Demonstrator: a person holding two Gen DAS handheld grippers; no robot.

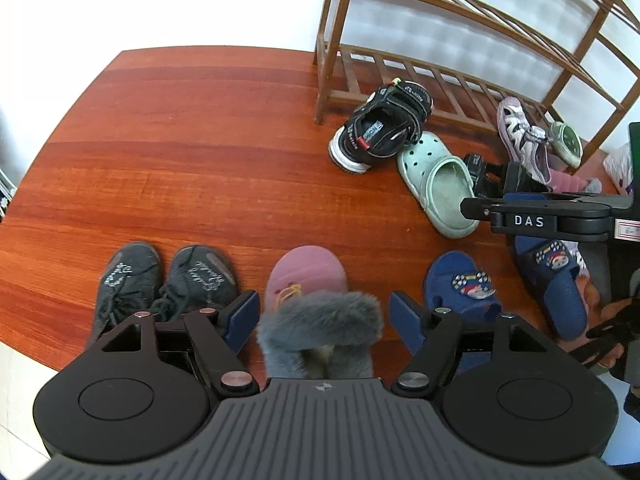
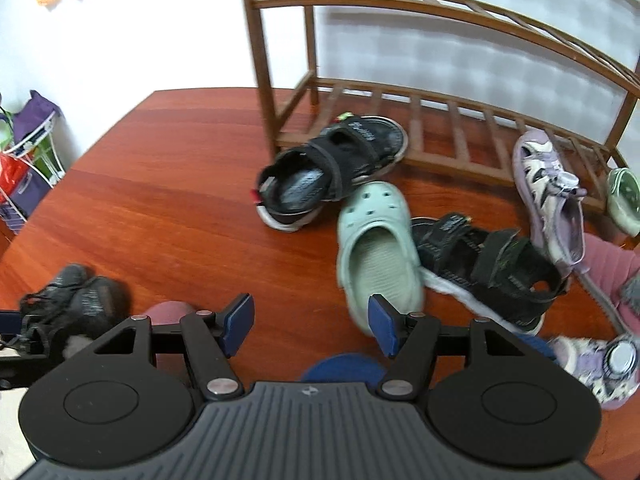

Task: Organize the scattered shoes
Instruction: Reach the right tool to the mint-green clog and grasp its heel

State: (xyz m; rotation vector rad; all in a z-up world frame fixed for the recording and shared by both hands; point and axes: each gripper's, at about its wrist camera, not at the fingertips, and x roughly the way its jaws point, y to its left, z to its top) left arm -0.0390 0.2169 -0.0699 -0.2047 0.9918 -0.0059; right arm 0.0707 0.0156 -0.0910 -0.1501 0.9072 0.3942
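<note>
Left hand-held gripper (image 1: 324,312) apart, straddling fur-cuffed pink slipper (image 1: 306,280), heel hidden; right hand-held gripper (image 2: 312,320) apart, empty.

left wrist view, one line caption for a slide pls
Open left tongs straddle a pink fur-cuffed slipper on the wood floor, beside lined-up dark sneakers and blue slippers.

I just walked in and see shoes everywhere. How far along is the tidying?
Early to midway, I'd guess. Done: a dark sneaker pair sits side by side at the floor's near edge, with a pink fur-cuffed slipper and blue cartoon slippers lined up beside it. In hand: nothing; the left gripper and right gripper are open. Left: the mint clog, black sandals and lilac sandals lie jumbled by the empty wooden rack.
</note>
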